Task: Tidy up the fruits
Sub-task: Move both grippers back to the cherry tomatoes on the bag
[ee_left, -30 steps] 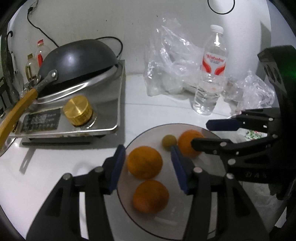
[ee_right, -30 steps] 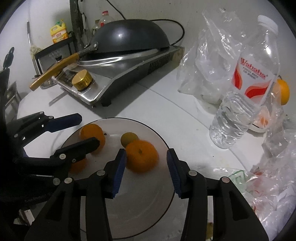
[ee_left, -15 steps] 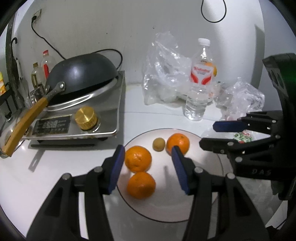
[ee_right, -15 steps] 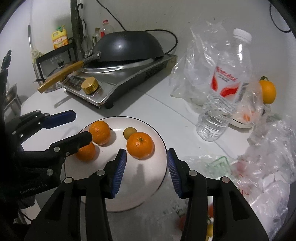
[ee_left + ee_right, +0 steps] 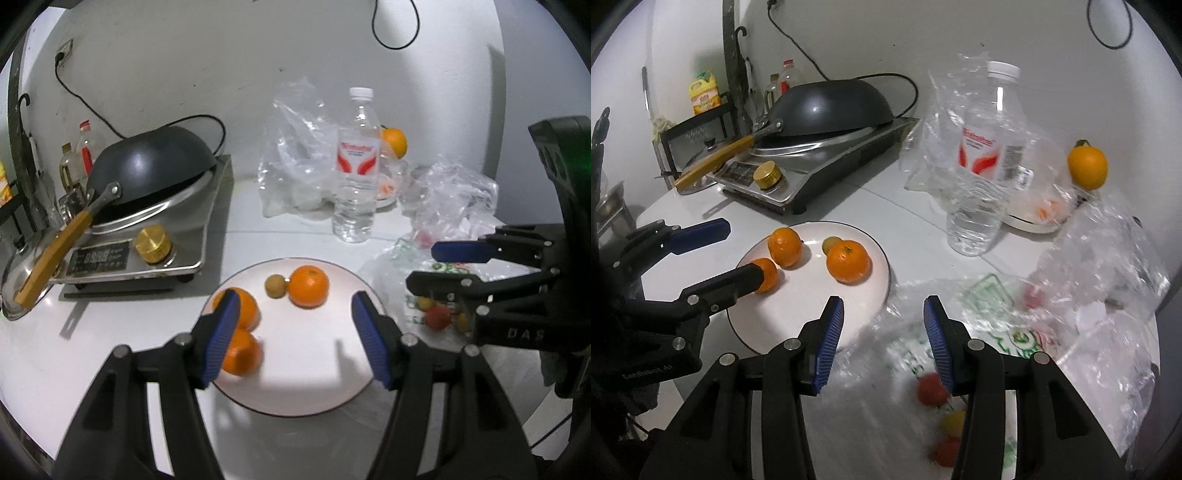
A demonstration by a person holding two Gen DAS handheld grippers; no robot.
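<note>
Currently both grippers are hovering wide, empty: left gripper (image 5: 295, 336) over plate (image 5: 314, 391), right gripper (image 5: 882, 343) over bag (image 5: 997, 332). Next: right dropping onto red fruit (image 5: 931, 390), closing gently.

On the white plate (image 5: 343, 391), the left gripper's blue finger pad (image 5: 221, 341) covers the near sides of two oranges (image 5: 246, 309), and the lower orange (image 5: 242, 354) is smeared by motion blur. From the right wrist view, the same gripper's black finger (image 5: 727, 282) hides part of the nearest orange (image 5: 767, 274). Small red and yellow fruits (image 5: 932, 389) inside the printed plastic bag (image 5: 993, 332) are blurred; their kind cannot be told, and the right gripper's finger (image 5: 940, 345) overlaps them. Behind the water bottle (image 5: 356, 166), an orange (image 5: 395, 142) shows only in part. Both grippers' bodies run off the lower frame edges. The cooker's display (image 5: 98, 256) is too small to read.
</note>
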